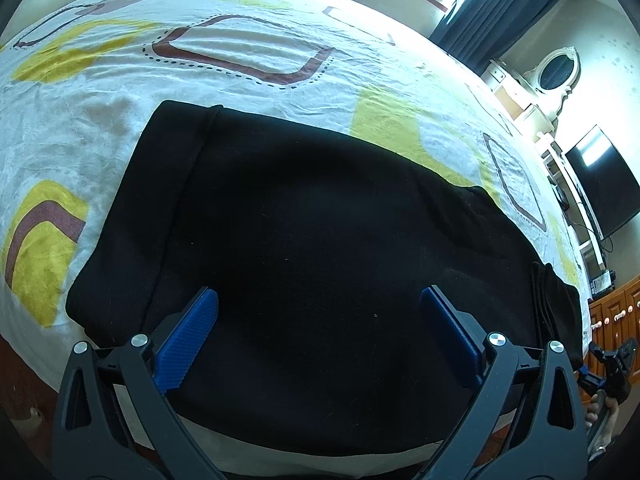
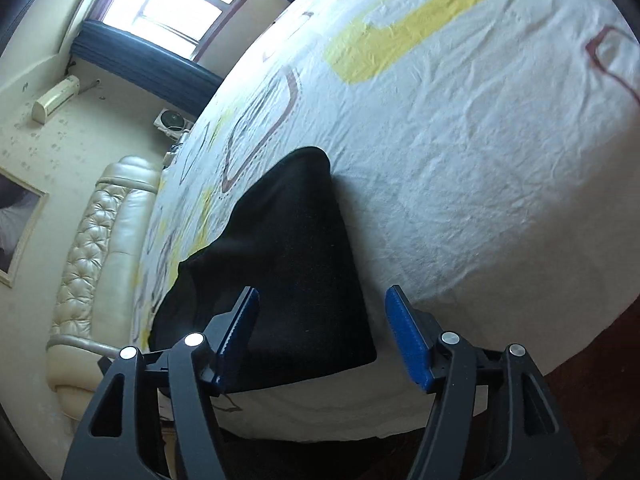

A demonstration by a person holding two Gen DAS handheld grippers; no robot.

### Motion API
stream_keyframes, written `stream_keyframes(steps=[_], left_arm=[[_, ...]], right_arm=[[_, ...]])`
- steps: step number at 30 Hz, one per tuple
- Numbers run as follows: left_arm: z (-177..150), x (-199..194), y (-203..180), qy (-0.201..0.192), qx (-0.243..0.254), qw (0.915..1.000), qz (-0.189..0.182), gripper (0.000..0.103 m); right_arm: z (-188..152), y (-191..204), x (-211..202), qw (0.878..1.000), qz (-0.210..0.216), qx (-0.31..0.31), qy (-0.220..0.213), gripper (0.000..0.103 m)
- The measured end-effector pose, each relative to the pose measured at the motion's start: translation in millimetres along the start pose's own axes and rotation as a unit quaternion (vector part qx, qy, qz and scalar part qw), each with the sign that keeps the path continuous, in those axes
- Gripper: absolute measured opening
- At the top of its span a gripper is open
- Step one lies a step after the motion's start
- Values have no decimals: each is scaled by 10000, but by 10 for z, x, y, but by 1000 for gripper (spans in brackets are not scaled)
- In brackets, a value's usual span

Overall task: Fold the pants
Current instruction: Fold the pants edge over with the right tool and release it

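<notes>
Left gripper (image 1: 319,336) released, jaws spread wide, tilted down over the middle of the black pants (image 1: 304,248). Right gripper (image 2: 320,334) also released, angled down at the pants' end by the bed edge. Pants lie folded flat on the patterned bed sheet (image 1: 248,64). No readable writing.

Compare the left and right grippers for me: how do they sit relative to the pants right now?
The left gripper hangs over the middle of the black pants, cloth behind both fingers. The right gripper straddles the pants' end edge: one finger over cloth, the other over bare sheet. Both are open, holding nothing.
</notes>
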State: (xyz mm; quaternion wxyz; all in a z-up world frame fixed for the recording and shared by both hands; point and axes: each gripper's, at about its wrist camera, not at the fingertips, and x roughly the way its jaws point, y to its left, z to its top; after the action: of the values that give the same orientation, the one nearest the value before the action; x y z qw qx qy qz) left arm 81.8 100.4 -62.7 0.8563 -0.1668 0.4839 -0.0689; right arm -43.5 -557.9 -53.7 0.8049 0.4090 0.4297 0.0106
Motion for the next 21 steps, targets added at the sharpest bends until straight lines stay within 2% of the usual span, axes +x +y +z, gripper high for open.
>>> stream_keyframes(steps=[3, 5, 10, 13, 15, 18, 19, 21], left_arm=[[1, 2, -9, 35, 96, 9999, -21, 100], [1, 0, -6, 66, 154, 9998, -46, 100], [29, -10, 34, 171, 167, 9995, -206, 100], [87, -94, 180, 268, -164, 9972, -685, 100], [146, -180, 401, 324, -780, 9880, -1291, 100], [199, -298, 812, 279, -1740, 9629, -2042, 100], [204, -339, 945, 188, -1891, 9572, -2183, 100], [214, -412, 1163, 25, -1979, 9547, -2221, 100]], right_arm=[[-116, 277, -113, 9987, -186, -269, -398, 74], [-187, 387, -111, 9979, -129, -379, -512, 75], [-391, 701, 104, 9972, -84, -705, -224, 75], [-478, 859, 230, 9951, -130, -977, -56, 75], [-538, 918, 284, 9932, -205, -1147, 22, 75], [-608, 1007, 350, 9909, -212, -1321, 130, 75], [-618, 1018, 360, 9906, -215, -1343, 132, 75], [-632, 1031, 392, 9907, -168, -1334, 192, 75]])
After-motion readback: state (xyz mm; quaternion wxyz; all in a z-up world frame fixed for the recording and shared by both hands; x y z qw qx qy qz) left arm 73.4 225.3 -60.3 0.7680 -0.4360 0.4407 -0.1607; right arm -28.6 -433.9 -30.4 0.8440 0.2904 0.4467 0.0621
